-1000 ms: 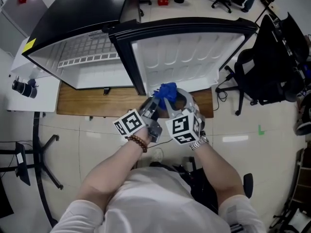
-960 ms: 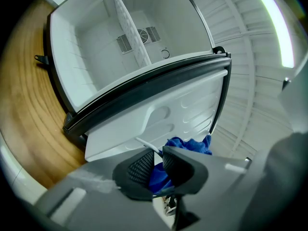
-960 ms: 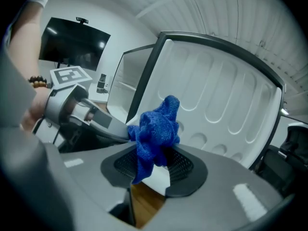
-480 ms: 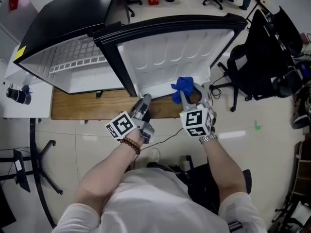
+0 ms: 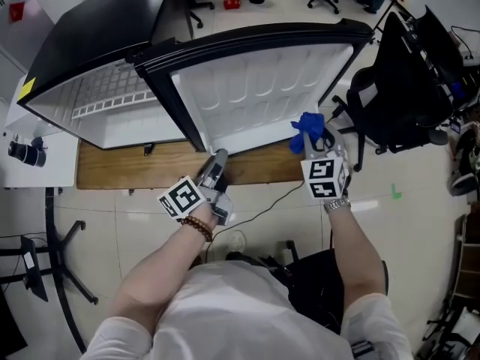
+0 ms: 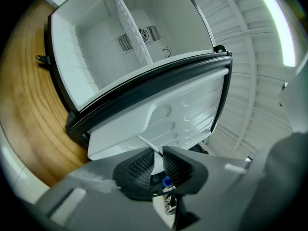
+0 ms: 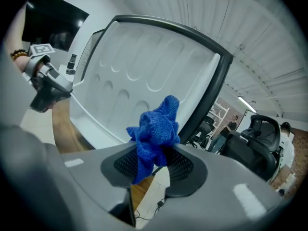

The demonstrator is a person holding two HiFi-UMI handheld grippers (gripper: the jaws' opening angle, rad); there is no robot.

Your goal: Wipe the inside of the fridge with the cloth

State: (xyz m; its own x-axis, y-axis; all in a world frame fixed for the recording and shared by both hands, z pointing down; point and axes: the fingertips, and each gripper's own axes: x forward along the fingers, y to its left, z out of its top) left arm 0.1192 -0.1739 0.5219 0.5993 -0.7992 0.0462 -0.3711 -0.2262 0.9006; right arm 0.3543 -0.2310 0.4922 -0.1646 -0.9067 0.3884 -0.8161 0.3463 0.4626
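Far left on my head feed, the fridge [image 5: 105, 28] stands with its black shell toward me and its white inside open, a wire shelf [image 5: 112, 88] across the cavity. It sits on a wooden board [image 5: 112, 167] laid on the tiled floor. Through the left gripper view I look straight into that cavity: white walls, the shelf edge-on, a vent on the back wall.

The left gripper [image 5: 218, 158] hangs just in front of the board, at the hinge side where the door [image 5: 255, 88] meets the fridge. Its jaws stand a narrow slit apart. Nothing is caught in them; I see only floor through the gap. It points roughly level at the lower edge of the door.

The door is swung wide, its moulded white liner facing me inside a black rim.

Further right, the right gripper [image 5: 315, 142] is clenched on the blue cloth [image 7: 156, 126]. The cloth bunches up out of the pads in a crumpled tuft, with a tail hanging between them. It is outside the fridge, by the lower right corner of the door, and in the right gripper view it looks clear of the liner.

A black chair [image 5: 397, 88] stands near the door's outer edge.
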